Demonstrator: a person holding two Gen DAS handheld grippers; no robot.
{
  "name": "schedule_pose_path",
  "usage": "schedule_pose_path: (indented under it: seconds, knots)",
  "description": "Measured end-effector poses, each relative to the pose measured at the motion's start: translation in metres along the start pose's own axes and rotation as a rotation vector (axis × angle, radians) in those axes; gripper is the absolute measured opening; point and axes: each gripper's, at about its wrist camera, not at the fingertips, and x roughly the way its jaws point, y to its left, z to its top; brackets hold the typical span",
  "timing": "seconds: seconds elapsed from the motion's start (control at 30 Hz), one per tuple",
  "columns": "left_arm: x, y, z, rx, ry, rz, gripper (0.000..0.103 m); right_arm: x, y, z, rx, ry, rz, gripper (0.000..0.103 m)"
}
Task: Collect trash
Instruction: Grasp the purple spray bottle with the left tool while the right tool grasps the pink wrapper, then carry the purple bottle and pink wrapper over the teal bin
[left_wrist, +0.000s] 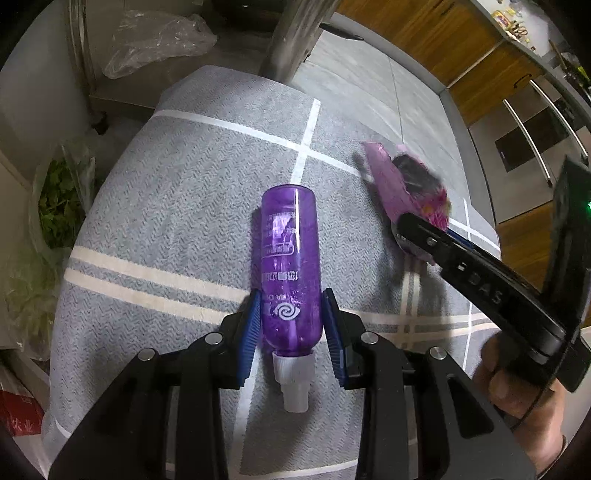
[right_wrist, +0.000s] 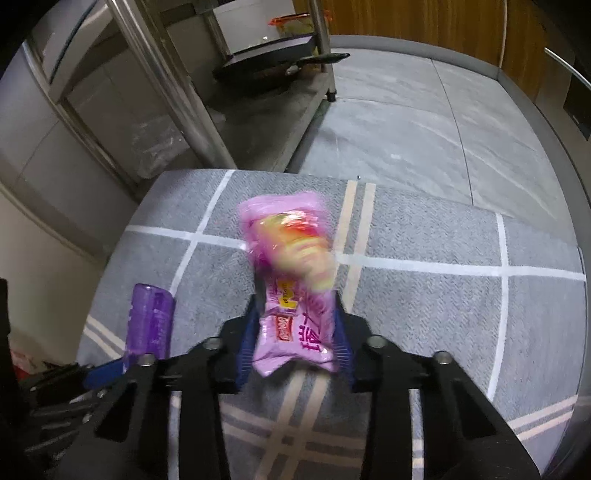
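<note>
**Both hand-held grippers are holding trash over the grey table**

The left hand-held gripper (left_wrist: 291, 325) is clamping its blue pads on the purple bottle (left_wrist: 290, 269), low on the body just above the white nozzle cap (left_wrist: 295, 384), with the bottle's base pointing away over the striped grey cloth of the table (left_wrist: 166, 221). The bottle is looking like rigid, see-through plastic, probably near empty and light; its smooth round wall is likely to be slippery, so a grip across the widest part of the body, as here, seems the safest place.

The right hand-held gripper (right_wrist: 295, 332) is closing its pads on the pink snack wrapper (right_wrist: 291, 280), pinching the printed lower end while the upper end is standing free above the cloth. No earlier picture is showing how the jaws came to this. The wrapper is appearing soft, thin and crinkly, very light, and blurred here; it is likely to flop and could slip out of a shallow pinch.

No bin is showing in either view. At the left edge of the left wrist view a clear bag of leafy greens (left_wrist: 59, 206) is sitting beside the table, and a crumpled empty-looking plastic bag (left_wrist: 159, 40) is lying beyond it.
</note>
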Motion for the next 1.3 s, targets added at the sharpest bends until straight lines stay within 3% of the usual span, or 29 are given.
schedule_pose_path:
  seconds: [0.27, 0.57, 0.93, 1.3]
  knots:
    - [0.002, -0.008, 0.0, 0.044, -0.019, 0.022, 0.032, -0.031, -0.018, -0.019, 0.059, -0.027, 0.025, 0.025]
    - [-0.007, -0.029, -0.013, 0.078, -0.02, -0.054, 0.031, -0.073, -0.043, -0.063, 0.15, -0.064, 0.041, 0.022]
    - [-0.032, -0.085, -0.032, 0.182, -0.038, -0.17, 0.031, -0.154, -0.088, -0.124, 0.268, -0.171, 0.007, 0.018]
    - [-0.056, -0.165, -0.078, 0.348, -0.028, -0.249, 0.031, -0.248, -0.134, -0.193, 0.37, -0.305, -0.07, 0.018]
